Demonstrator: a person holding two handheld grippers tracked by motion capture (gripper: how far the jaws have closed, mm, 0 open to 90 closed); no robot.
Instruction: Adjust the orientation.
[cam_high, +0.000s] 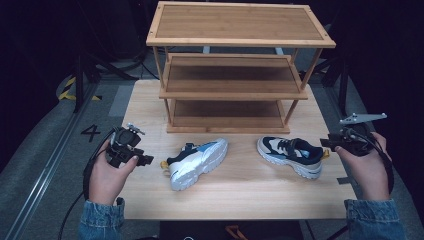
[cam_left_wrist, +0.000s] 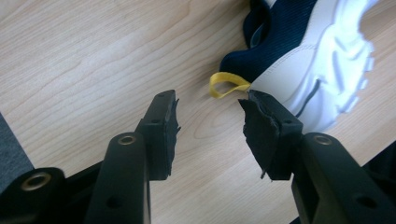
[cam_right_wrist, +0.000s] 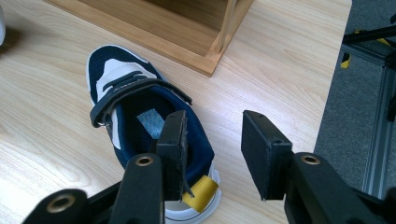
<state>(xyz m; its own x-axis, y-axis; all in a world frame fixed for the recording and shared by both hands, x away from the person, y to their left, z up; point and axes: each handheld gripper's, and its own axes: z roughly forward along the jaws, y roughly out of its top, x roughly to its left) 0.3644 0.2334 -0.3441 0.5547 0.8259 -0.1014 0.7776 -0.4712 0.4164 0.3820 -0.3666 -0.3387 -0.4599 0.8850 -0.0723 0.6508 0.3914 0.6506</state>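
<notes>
While both pairs of tongs stand released with nothing between their jaws, each faces the heel of its own shoe on the pale wooden tabletop (cam_high: 240, 192). The left tongs (cam_high: 145, 160) sit just beside the yellow heel loop (cam_left_wrist: 226, 86) of the tipped white-and-navy sneaker (cam_high: 197, 161), whose long axis runs away toward the three-tier bamboo shoe rack (cam_high: 235, 70). The right tongs (cam_high: 327, 143) hover at the heel of the upright navy-and-cream strap sneaker (cam_high: 290, 155), its toe pointing toward the other shoe.
</notes>
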